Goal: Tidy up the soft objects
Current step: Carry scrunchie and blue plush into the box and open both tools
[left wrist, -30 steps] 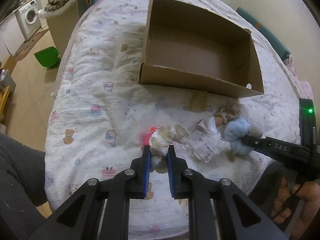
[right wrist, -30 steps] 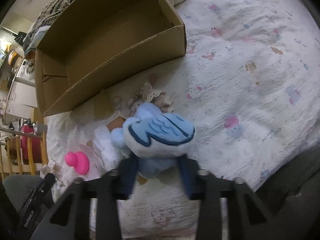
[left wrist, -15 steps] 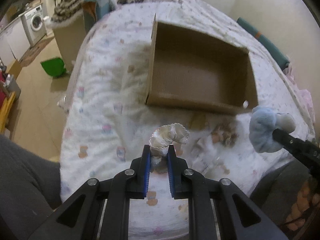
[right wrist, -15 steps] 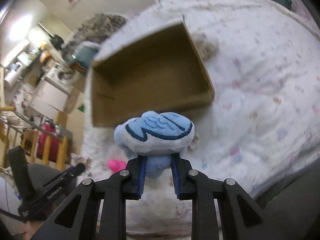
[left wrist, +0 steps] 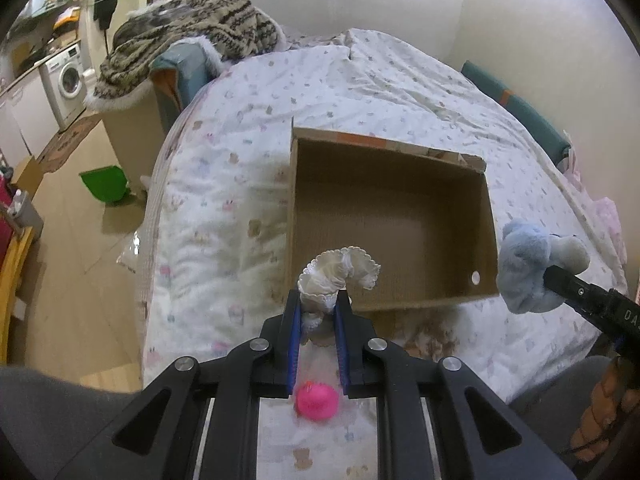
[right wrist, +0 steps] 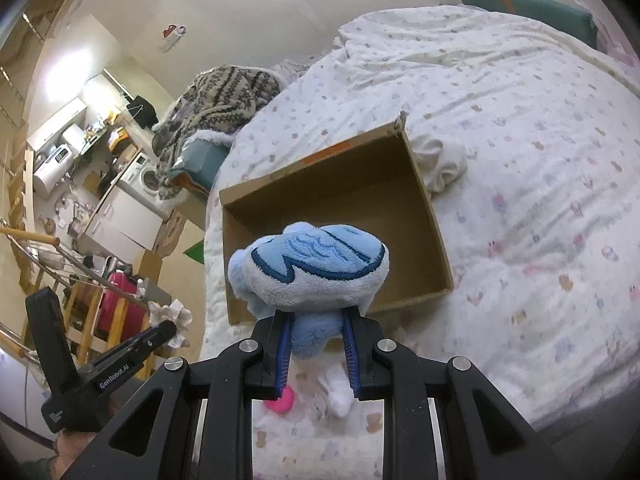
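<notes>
- The left gripper [left wrist: 318,304] held a frilly white cloth [left wrist: 336,274] pinched between its fingers, raised above the bed [left wrist: 208,208] just before the cardboard box's [left wrist: 394,216] near wall
- The right gripper [right wrist: 316,320], fingers having just tightened, clamped a blue plush toy [right wrist: 308,268] aloft at the box's near edge
- A pink toy [left wrist: 316,396] lay on the bed's near edge

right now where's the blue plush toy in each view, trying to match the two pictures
Left wrist view: the blue plush toy is at the right edge, clamped in the right gripper, just right of the cardboard box.
Right wrist view: the blue plush toy fills the centre, pinched in the right gripper, in front of the box.
Shared landmark: the open cardboard box on the bed.
</notes>
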The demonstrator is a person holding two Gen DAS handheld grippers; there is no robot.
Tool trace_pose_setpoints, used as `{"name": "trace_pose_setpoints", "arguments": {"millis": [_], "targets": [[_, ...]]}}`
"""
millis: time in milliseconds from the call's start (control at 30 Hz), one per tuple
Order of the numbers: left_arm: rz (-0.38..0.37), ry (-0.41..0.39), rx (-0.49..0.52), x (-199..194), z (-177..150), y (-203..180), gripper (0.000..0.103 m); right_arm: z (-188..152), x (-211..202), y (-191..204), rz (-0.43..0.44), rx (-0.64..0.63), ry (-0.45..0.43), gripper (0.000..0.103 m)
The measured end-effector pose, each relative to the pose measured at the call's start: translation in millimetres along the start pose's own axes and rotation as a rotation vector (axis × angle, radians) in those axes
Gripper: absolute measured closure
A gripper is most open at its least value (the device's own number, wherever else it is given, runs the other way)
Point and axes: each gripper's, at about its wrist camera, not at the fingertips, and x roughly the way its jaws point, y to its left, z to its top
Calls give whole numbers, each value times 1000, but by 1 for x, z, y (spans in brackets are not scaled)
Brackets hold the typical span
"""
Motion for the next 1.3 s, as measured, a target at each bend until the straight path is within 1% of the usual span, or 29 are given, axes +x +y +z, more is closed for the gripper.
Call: {"name": "trace_pose_setpoints", "arguments": {"millis": [133,333,467,533,567,633,700,833,933,1100,1300], "targets": [[-2,-14,19,13,14,-7,89,7,13,-3,-14,-23,-6,78],[0,-17,49,47,30,-19,89,16,44,-17,-46,-39,3,78],[3,-48,96,68,31,-28,89,15,62,-32,-51,-14,16,78],[31,-59,126,81,25,-31,89,12,70,-36,-64,-13,26,78],[40,-50,129,88,23,-30,89,10,74,-36,-77,-20,33,78],[4,-20,104,101,19,-24,89,7,82,-36,-96,-35,50,78],[-4,-10,74,110,17,-18,88,6,90,-36,-114,-48,71,78],[-7,-10,58,119,16,-15,88,2,105,-37,-149,-60,118,78],[-10,-8,60,121,12,-17,88,-3,112,-36,-170,-66,137,78],[-1,-9,92,125,10,-24,88,-3,115,-34,-187,-85,136,78],[-1,9,69,129,11,-19,88,-6,117,-30,-188,-96,135,78]]}}
